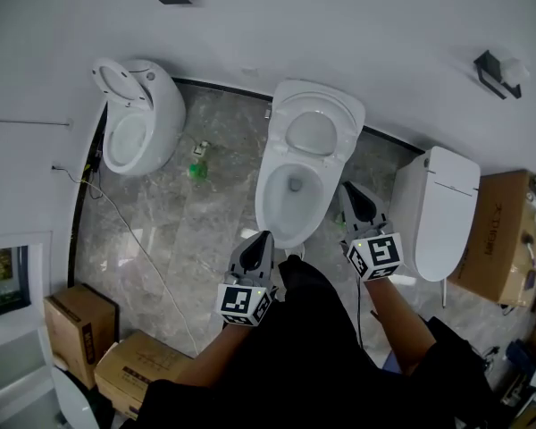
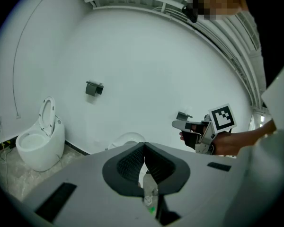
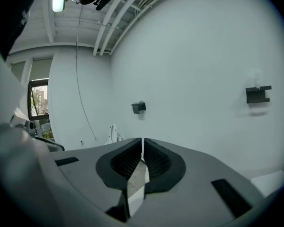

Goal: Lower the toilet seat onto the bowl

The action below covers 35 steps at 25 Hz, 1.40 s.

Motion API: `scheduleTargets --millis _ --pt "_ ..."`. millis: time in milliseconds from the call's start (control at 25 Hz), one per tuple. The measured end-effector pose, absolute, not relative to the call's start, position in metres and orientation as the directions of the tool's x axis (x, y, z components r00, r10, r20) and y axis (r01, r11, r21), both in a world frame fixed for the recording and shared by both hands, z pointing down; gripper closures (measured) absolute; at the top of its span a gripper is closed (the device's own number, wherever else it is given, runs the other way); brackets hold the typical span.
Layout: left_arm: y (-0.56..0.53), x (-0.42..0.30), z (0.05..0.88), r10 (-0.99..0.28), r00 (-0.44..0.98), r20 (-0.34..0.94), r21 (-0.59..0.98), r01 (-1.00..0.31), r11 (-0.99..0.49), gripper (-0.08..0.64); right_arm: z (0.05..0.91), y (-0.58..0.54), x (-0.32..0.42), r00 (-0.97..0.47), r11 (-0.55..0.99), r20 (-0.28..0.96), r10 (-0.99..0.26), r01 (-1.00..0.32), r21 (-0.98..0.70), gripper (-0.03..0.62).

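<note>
The grey marble floor (image 1: 188, 239) runs up to a plain white wall (image 1: 339, 16), and three white toilets stand along it. The middle toilet (image 1: 272, 164) is the one directly ahead of the person. Its bowl (image 1: 290, 213) is open and its toilet seat (image 1: 314, 104) is tipped up, leaning back toward the wall at the far end of the bowl. The left toilet (image 1: 161, 105) also has its seat up, and the right toilet (image 1: 438, 213) is closed. Cardboard boxes (image 1: 80, 324) sit at the near left, and a small green bottle (image 1: 197, 170) lies on the floor between the left and middle toilets.

The seat looks like rigid, glossy plastic on a hinge at its far end. It is probably light but slippery, and likely to drop and bang if let go early. Its free top edge, or the side of the ring near that edge, looks like the best place to hook or pinch it, so it can be guided down rather than pushed.

The left gripper (image 1: 263, 237) is at the near rim of the bowl and the right gripper (image 1: 347, 187) is at the bowl's right side. Both are well short of the seat. Each gripper's jaws are pressed together with nothing between them, and neither touches the toilet.
</note>
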<state>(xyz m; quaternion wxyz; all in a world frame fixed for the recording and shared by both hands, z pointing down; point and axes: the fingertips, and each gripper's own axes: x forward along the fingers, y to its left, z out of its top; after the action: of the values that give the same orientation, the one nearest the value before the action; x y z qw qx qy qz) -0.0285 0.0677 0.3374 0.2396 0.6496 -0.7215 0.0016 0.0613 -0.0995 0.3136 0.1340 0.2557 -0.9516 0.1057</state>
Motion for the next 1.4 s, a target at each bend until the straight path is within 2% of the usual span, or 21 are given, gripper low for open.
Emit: scheduleTargets --millis 280,600,880,1200,1400 --pt "-0.003 -0.046 0.354 -0.936 -0.050 0.349 0.268 -0.952 0.151 0.545 0.364 -0.163 0.038 -0.794 0.839 0.415 -0.445 -0.532 -0.119 0.558" --pt "-0.040 -0.052 0.380 -0.925 -0.020 0.380 0.294 -0.945 0.141 0.545 0.420 -0.219 0.018 -0.755 0.849 0.497 -0.427 -0.524 -0.067 0.552" --pt "-0.061 -0.050 0.401 -0.904 0.003 0.428 0.277 -0.952 0.128 0.544 0.456 -0.269 0.005 -0.718 0.855 0.533 -0.448 -0.518 0.020 0.503" --pt "-0.089 -0.066 0.416 -0.894 -0.005 0.449 0.263 -0.955 0.137 0.543 0.489 -0.313 -0.014 -0.688 0.867 0.572 -0.446 -0.490 0.086 0.503" --pt "-0.126 -0.096 0.414 -0.910 -0.024 0.413 0.257 -0.956 0.142 0.545 0.498 -0.329 -0.017 -0.674 0.863 0.585 -0.451 -0.497 0.092 0.492"
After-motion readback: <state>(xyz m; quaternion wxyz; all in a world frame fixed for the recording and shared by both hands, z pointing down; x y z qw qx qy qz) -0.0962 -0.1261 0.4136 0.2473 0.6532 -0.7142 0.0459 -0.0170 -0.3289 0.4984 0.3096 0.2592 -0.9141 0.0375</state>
